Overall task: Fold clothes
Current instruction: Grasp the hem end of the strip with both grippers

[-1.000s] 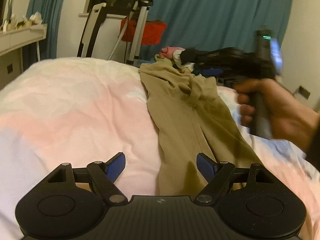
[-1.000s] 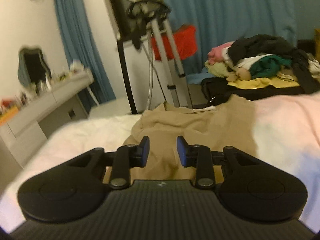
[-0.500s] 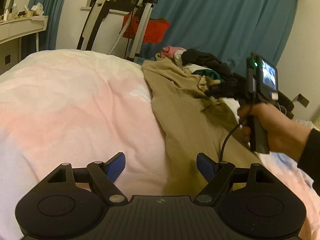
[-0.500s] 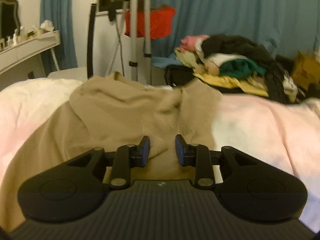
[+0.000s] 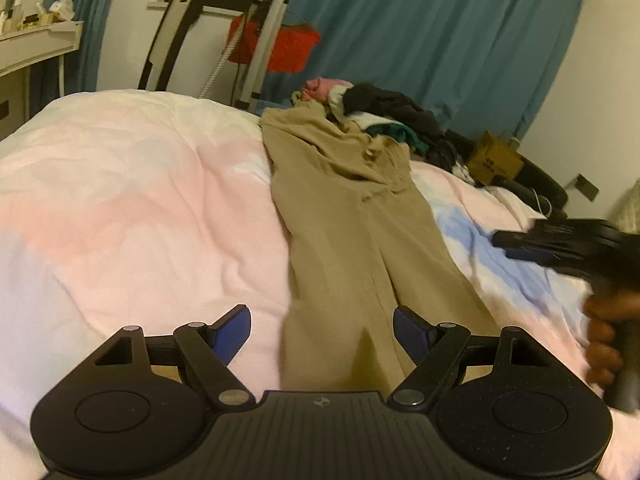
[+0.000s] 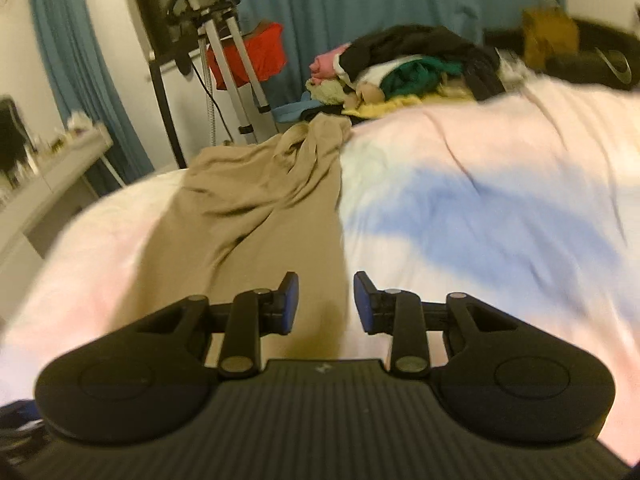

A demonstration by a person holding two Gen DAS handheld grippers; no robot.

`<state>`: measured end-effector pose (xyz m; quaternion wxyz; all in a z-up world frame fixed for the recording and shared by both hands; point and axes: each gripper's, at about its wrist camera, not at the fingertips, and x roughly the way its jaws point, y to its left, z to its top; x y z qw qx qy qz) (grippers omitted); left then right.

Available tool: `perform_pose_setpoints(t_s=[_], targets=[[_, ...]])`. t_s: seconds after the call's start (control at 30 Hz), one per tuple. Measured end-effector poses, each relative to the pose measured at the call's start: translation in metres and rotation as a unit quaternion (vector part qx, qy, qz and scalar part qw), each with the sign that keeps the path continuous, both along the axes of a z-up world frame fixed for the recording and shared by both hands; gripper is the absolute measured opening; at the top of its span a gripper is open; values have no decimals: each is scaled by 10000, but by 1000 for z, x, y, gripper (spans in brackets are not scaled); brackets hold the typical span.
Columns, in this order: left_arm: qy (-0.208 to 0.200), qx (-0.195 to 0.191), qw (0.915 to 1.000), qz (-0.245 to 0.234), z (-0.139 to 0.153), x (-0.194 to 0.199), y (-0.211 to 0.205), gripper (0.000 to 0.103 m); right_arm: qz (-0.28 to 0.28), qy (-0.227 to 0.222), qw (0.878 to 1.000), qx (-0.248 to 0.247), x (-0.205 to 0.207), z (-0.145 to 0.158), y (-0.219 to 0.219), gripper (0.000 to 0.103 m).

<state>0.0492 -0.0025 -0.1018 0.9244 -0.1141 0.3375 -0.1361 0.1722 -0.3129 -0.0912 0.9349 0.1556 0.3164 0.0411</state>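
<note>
Tan trousers lie lengthwise on the pink and blue bedspread, waist rumpled at the far end, legs running toward me. My left gripper is open wide and empty above the near leg ends. My right gripper is open and empty, held above the right edge of the trousers. It also shows blurred at the right of the left wrist view, in a hand.
A heap of mixed clothes sits at the far end of the bed. A tripod stand and a red item stand before the blue curtain. A white dresser is at the left.
My right gripper has pulled back from the waist of the trousers toward the near right and opened a little wider. The left gripper has stayed in place and open.
</note>
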Motion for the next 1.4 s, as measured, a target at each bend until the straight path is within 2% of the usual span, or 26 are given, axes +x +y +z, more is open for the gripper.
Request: perform_pose_setpoints(t_s=[0.07, 0.13, 0.17, 0.2, 0.23, 0.27, 0.4, 0.53, 0.6, 0.67, 0.73, 0.77, 0.83, 0.87, 0.9, 0.97, 1.17, 1.27, 1.33, 1.4], targets=[[93, 12, 9999, -48, 3, -11, -1, 80, -110, -108, 9992, 372, -35, 8, -2, 35], [251, -132, 9996, -88, 4, -22, 2, 80, -89, -74, 9974, 709, -65, 12, -4, 38], [334, -216, 9992, -108, 5, -27, 5, 80, -60, -29, 9962, 865, -78, 12, -5, 44], [444, -315, 9984, -117, 5, -31, 8, 80, -26, 10, 9945, 1043, -91, 10, -7, 55], [582, -415, 9974, -111, 4, -35, 11, 80, -1, 70, 9926, 1210, -103, 7, -8, 62], [732, -494, 9960, -112, 2, -38, 13, 80, 1, 162, 9902, 1387, -113, 2, -10, 75], [1474, -813, 9856, -147, -11, -41, 19, 74, -78, 610, 9820, 1784, -126, -19, -11, 78], [1987, -1135, 9734, -137, -24, -41, 21, 70, -188, 1076, 9733, 2017, -126, -38, -10, 77], [2085, -1231, 9701, -173, -30, -41, 21, 68, -242, 1308, 9679, 2132, -126, -48, -10, 76], [2116, -1234, 9694, -182, -32, -42, 21, 59, -297, 1538, 9618, 2245, -126, -58, -9, 76], [2120, -1170, 9701, -125, -33, -43, 21, 37, -351, 1768, 9550, 2356, -126, -68, -9, 72], [2117, -1148, 9705, -112, -34, -44, 22, 33, -378, 1883, 9513, 2411, -126, -73, -8, 69], [2090, -1216, 9703, -87, -34, -46, 26, 13, -348, 1970, 9511, 2353, -128, -76, -6, 59], [2104, -1338, 9684, -80, -33, -46, 30, 9, -322, 1982, 9513, 2341, -128, -76, -5, 48], [2106, -1449, 9667, -72, -33, -47, 33, 5, -295, 1993, 9514, 2328, -128, -76, -4, 31], [2070, -1608, 9650, -61, -30, -48, 39, 5, -337, 1958, 9526, 2305, -132, -74, -6, 18], [2107, -1588, 9646, -69, -31, -48, 38, 5, -611, 1893, 9504, 2391, -134, -74, -16, 20], [2217, -1600, 9619, -71, -35, -45, 36, 17, -789, 2058, 9456, 2392, -132, -79, -20, 22], [2259, -1620, 9606, -78, -37, -45, 35, 27, -825, 2108, 9455, 2339, -132, -81, -19, 29], [2339, -1577, 9593, -109, -39, -44, 33, 41, -844, 2141, 9459, 2288, -132, -83, -18, 43]])
